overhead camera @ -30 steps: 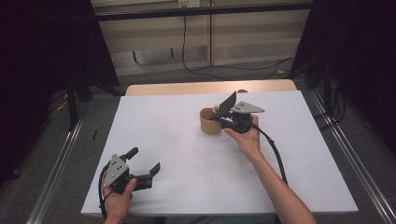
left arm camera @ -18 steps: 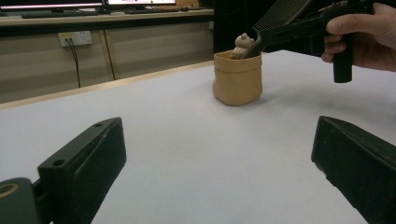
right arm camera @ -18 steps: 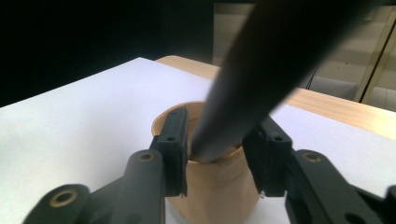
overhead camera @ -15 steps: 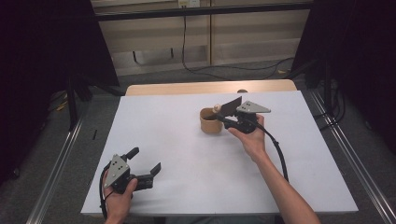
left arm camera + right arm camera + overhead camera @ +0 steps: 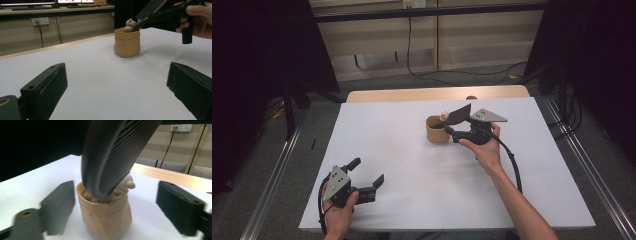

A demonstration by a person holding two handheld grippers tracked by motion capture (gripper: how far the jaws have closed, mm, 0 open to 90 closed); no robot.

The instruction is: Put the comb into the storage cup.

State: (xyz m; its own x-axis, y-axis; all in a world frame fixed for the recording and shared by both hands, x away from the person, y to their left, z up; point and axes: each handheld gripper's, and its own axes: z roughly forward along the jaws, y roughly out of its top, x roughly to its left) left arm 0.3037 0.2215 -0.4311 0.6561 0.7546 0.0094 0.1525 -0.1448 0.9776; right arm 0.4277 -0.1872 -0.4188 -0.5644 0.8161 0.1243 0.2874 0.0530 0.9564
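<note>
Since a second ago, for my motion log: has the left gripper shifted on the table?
No. The left gripper rests at the same spot by the near-left corner of the white table, jaws open.

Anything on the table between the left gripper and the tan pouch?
Nothing: bare white table runs from the left gripper to the tan pouch, clearest in the left gripper view.

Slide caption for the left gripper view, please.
Open left gripper faces a tan pouch holding a small figure and dark comb.
</note>
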